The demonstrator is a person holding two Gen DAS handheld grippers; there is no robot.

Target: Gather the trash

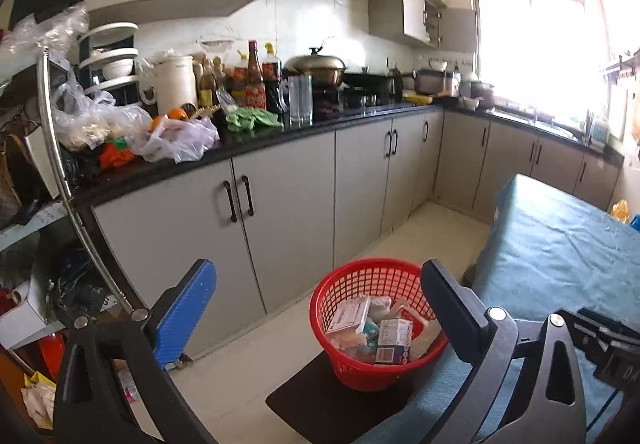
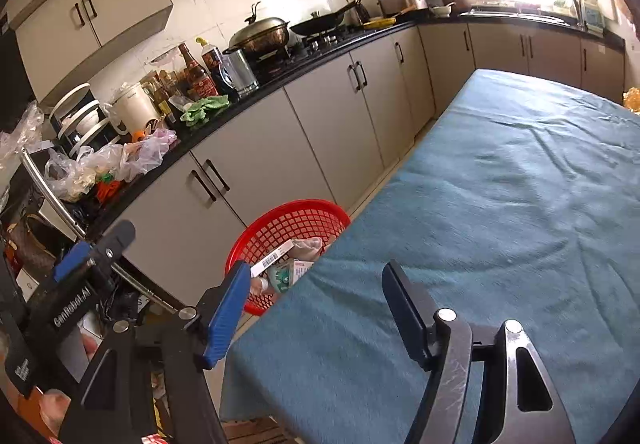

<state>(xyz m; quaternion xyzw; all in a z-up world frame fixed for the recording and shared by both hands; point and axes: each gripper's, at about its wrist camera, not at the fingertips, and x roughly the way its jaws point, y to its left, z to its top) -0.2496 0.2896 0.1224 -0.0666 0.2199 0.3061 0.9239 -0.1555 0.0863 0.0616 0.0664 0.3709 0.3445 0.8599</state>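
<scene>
A red plastic basket [image 1: 374, 276] stands on a dark stool [image 1: 320, 396] beside the table; it holds several small boxes and wrappers [image 1: 394, 340]. It also shows in the right wrist view [image 2: 296, 222], at the table's left edge. My left gripper [image 1: 320, 312] is open and empty, held just above and in front of the basket. My right gripper [image 2: 314, 314] is open and empty over the near corner of the table with the teal cloth [image 2: 500, 203]. The left gripper also shows at the left of the right wrist view [image 2: 96, 248].
A black kitchen counter [image 1: 256, 145] with grey cabinets [image 1: 280, 203] runs along the far wall, crowded with plastic bags [image 1: 176, 139], bottles, a white jug and a wok. A cluttered metal shelf [image 1: 56, 147] stands at the left. Pale floor lies between cabinets and table.
</scene>
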